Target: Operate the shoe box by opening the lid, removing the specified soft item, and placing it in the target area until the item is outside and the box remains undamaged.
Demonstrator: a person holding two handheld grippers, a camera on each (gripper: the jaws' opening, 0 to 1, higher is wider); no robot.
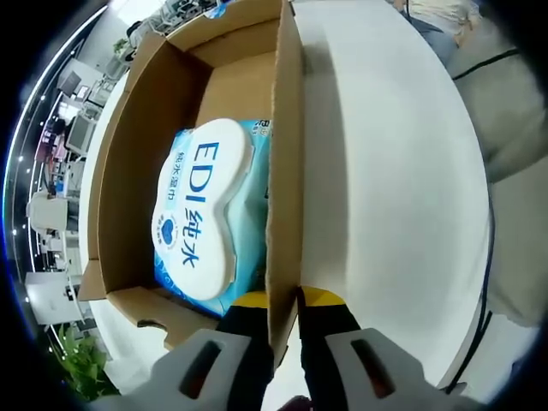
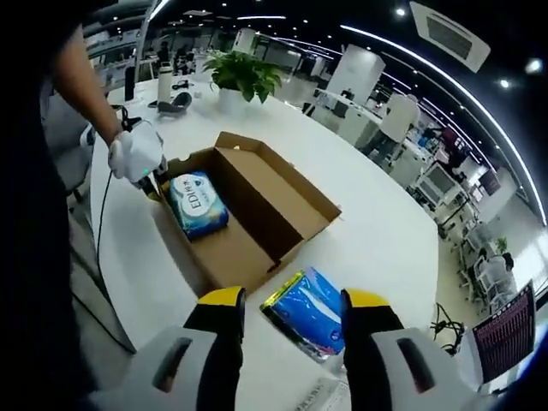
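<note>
The brown cardboard shoe box (image 2: 257,214) stands open on the white table (image 2: 377,231), its lid folded back. A blue wet-wipes pack (image 1: 205,214) with a white flap lies inside at one end, also seen from across the table (image 2: 197,204). My left gripper (image 1: 287,300) is shut on the box's side wall (image 1: 287,171), one yellow-tipped jaw on each side; a gloved hand (image 2: 135,152) holds it at the box's corner. My right gripper (image 2: 294,300) is open near the table edge. A shiny blue soft packet (image 2: 310,315) lies on the table between its tips.
A potted plant (image 2: 242,77) and a bottle (image 2: 165,84) stand at the far side of the round table. A cable (image 2: 101,214) hangs by the person's side of the table. Office desks and screens surround the table.
</note>
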